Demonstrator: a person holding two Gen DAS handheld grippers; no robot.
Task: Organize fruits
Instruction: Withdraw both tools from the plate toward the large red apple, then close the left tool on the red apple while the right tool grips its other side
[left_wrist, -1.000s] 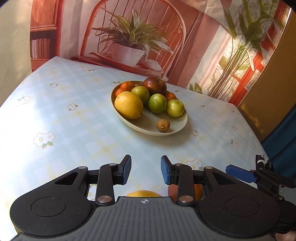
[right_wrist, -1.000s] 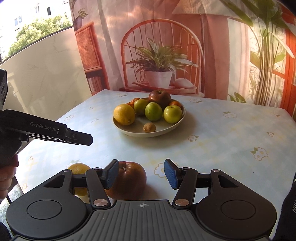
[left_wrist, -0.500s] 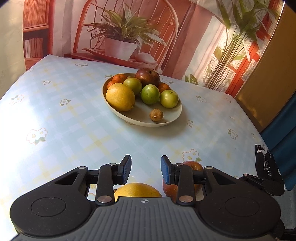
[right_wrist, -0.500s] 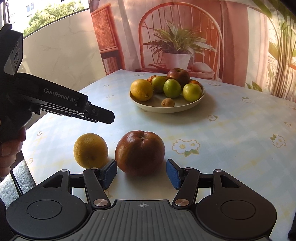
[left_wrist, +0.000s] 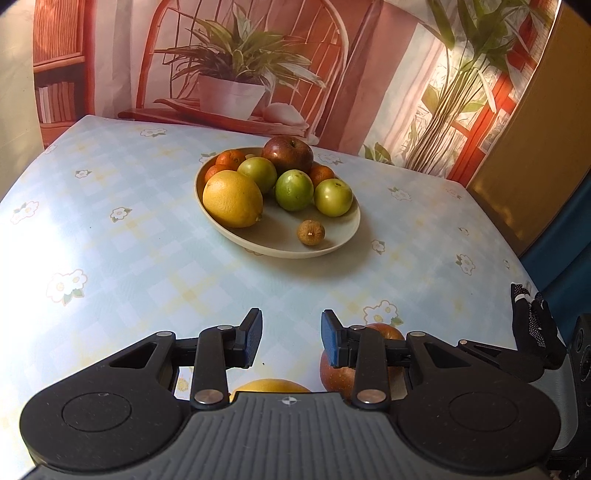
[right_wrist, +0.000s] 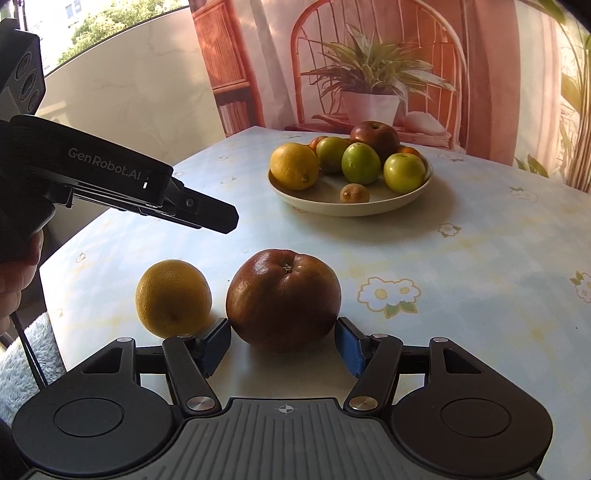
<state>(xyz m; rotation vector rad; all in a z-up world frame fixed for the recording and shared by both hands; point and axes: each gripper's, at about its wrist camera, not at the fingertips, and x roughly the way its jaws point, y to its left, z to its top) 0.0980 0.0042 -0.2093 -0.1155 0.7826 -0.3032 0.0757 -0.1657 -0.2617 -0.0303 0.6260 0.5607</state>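
the large dark red round apple (right_wrist: 283, 298) is sitting on the near part of the pale blue checked surface with white flower prints (right_wrist: 480, 258), and it is lying between the blue pads of the right gripper (right_wrist: 283, 341). the jaws of that gripper are opening, and the pads are standing just beside the apple's flanks without pressing on it. a yellow-orange round citrus fruit (right_wrist: 173, 297) is resting just beside the apple, on its left in the right wrist view. farther back on the surface, well apart from these two, a shallow cream oval plate (right_wrist: 369, 208) is carrying a big yellow lemon-shaped fruit (right_wrist: 294, 166), three green round fruits, a second dark red apple (right_wrist: 375, 135), small orange citrus fruits and a little brown wrinkled fruit (right_wrist: 354, 193). the left gripper (left_wrist: 291, 338) is hovering above the near fruits with its jaws nearly closed, a narrow gap between the pads, and nothing between them. a hand (right_wrist: 14, 280) is holding its black handle at the left edge.
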